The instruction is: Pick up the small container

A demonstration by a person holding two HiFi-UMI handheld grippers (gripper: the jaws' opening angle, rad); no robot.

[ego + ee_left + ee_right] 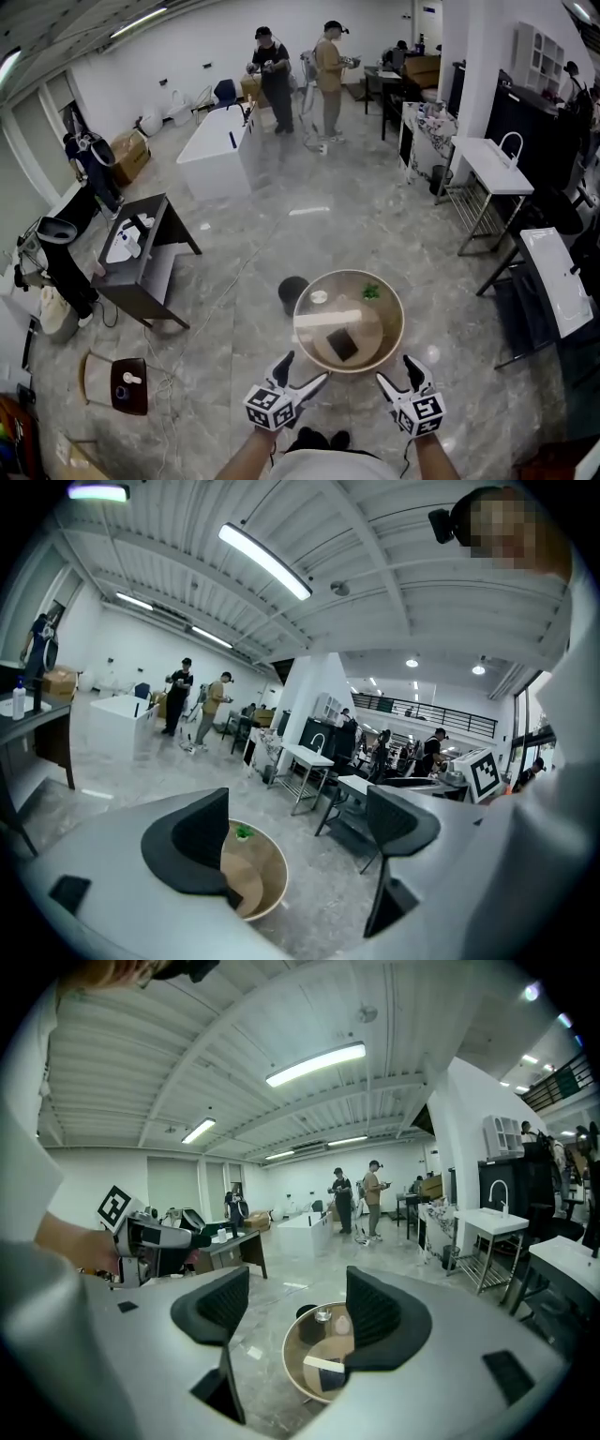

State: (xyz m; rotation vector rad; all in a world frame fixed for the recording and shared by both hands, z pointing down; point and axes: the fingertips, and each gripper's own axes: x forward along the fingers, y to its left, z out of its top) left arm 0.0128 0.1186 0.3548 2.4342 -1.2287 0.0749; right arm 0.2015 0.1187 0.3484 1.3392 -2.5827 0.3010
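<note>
A small pale container [319,296] sits at the far left of a round wooden table [392,339], next to a green sprig [371,292], a white strip [328,318] and a flat black item [342,344]. My left gripper [302,373] hovers open over the table's near left rim, and my right gripper [398,372] hovers open at the near right rim; neither holds anything. The right gripper view shows the container [323,1314] between the open jaws of the right gripper [295,1307], well below them. In the left gripper view, the left gripper [300,832] frames the table [274,885] and the sprig [244,832].
A black round stool [292,292] stands against the table's far left side. A dark desk [141,253] is at the left and white tables [492,164] at the right. Two people [300,75] stand far back by a white bathtub [214,150].
</note>
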